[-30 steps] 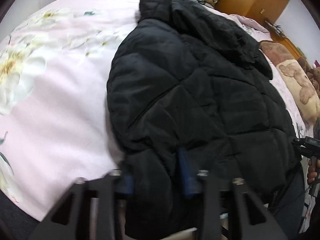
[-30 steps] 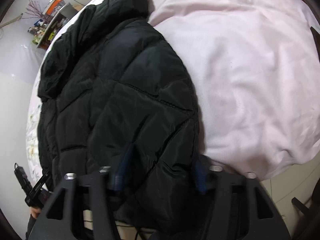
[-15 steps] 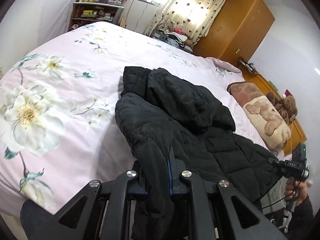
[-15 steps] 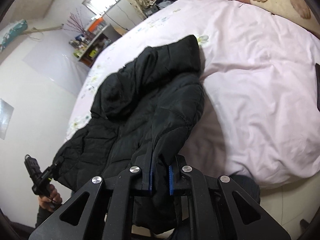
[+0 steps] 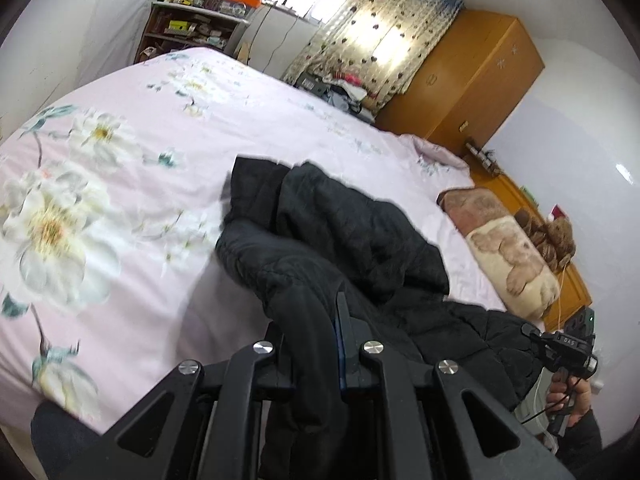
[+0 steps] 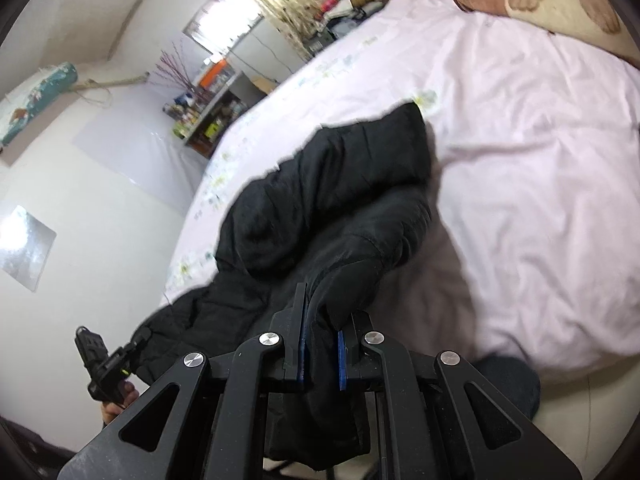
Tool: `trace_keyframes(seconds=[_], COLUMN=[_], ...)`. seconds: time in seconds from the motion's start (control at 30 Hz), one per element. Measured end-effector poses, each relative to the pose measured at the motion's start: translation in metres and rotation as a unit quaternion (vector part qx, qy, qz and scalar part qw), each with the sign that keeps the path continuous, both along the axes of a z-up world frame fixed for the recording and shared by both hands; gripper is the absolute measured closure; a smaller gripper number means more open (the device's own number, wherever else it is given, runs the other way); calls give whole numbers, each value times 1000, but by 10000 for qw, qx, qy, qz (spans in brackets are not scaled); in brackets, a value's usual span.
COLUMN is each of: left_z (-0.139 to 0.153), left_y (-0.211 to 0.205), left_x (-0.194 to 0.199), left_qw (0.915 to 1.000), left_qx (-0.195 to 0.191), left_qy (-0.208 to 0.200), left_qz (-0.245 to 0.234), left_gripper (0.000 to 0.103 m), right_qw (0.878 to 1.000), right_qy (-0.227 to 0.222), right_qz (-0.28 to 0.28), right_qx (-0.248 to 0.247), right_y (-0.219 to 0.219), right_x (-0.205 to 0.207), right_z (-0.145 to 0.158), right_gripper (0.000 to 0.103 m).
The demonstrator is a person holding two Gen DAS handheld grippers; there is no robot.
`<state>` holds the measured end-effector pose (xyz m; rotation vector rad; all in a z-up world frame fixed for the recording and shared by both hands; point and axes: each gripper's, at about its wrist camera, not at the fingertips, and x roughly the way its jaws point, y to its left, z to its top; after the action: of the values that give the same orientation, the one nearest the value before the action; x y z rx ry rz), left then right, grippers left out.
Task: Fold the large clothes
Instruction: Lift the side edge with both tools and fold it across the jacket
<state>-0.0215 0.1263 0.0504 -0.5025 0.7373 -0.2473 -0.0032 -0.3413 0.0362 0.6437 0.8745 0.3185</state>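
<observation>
A black quilted puffer jacket [image 5: 344,232] lies on a pink floral bedsheet [image 5: 120,216], its near hem lifted off the bed. My left gripper [image 5: 316,320] is shut on the hem's left corner, with black fabric bunched between its blue-padded fingers. In the right wrist view the same jacket [image 6: 328,200] stretches away toward its hood, and my right gripper [image 6: 320,320] is shut on the hem's right corner. Each wrist view also shows the other gripper at the frame's lower edge: the right one [image 5: 568,348] and the left one [image 6: 104,368], each held by a hand.
A teddy-bear pillow [image 5: 508,256] and a plush toy [image 5: 556,236] lie at the bed's right side. A wooden wardrobe [image 5: 464,84], patterned curtain [image 5: 384,28] and cluttered shelf [image 5: 188,28] stand beyond the bed. A dark trouser leg [image 6: 508,380] shows at the bed's near edge.
Both grippers closed on the jacket's near hem and rose, lifting that edge off the bed. The views tilted up from the jacket to show the room.
</observation>
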Motion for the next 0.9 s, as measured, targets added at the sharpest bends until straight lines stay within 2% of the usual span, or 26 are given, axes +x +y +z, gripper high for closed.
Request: trace_keyframes(seconds=[0.2, 0.3, 0.4, 0.5, 0.6, 0.73, 0.9], left_z=[23, 29, 26, 13, -15, -57, -93], left_y=[19, 23, 26, 31, 31, 25, 20], left_x=[56, 92, 132, 178, 227, 273, 299], left_qw=[9985, 9979, 9975, 9970, 9958, 9932, 9901], left_qx=[-390, -435, -491, -535, -527, -307, -258], left_qy=[-238, -296, -216, 7, 412, 920, 1215], left_qz=[298, 389, 450, 553, 629, 639, 647], left_gripper=[89, 89, 89, 89, 89, 88, 83], right_qw=[9983, 9975, 9981, 9987, 9989, 9959, 9886], right_qy=[-421, -515, -468, -302, 82, 749, 1322], right_qz=[-310, -384, -365, -375, -427, -504, -675], right_qx=[271, 292, 170, 136, 151, 21, 254], right_y=[-10, -12, -8, -11, -15, -14, -18], right_x=[52, 88, 131, 170, 216, 269, 303], right_z=[25, 35, 42, 36, 14, -32, -83], right_gripper=[92, 92, 92, 92, 91, 89, 86])
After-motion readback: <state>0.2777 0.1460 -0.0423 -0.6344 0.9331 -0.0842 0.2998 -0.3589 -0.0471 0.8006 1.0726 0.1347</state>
